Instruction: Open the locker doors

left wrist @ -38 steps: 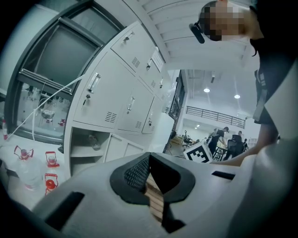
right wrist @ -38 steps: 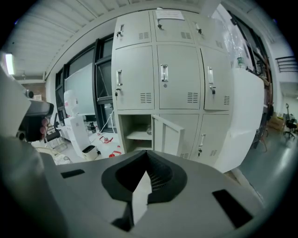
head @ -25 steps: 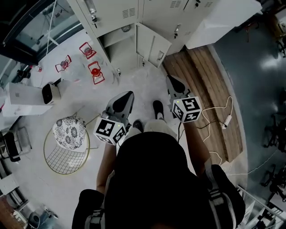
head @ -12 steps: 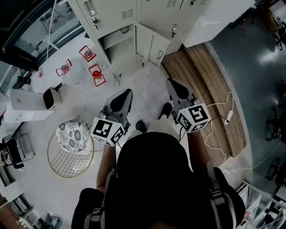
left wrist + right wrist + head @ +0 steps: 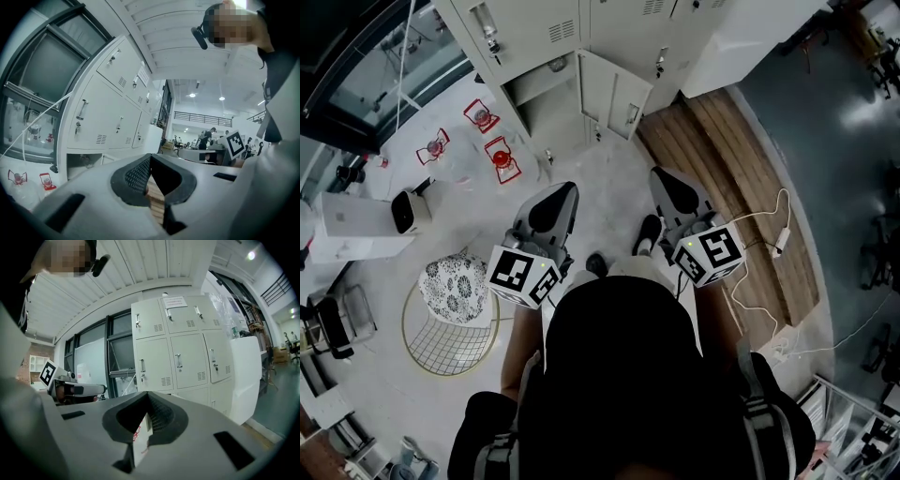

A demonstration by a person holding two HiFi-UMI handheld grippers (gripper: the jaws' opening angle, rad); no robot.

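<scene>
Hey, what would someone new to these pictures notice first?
The bank of pale grey metal lockers along the head view's top edge, one bottom door swung open. Below it, the left gripper and right gripper, grey with marker cubes, jaws shut, point toward them. A gold wire stool stands at left.

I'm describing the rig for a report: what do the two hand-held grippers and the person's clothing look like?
The left hand-held gripper and right hand-held gripper each have a light grey shell tapering to dark, mesh-textured pads. Behind each sits a white cube with black square markers and a small green light. The person wears a black top.
</scene>
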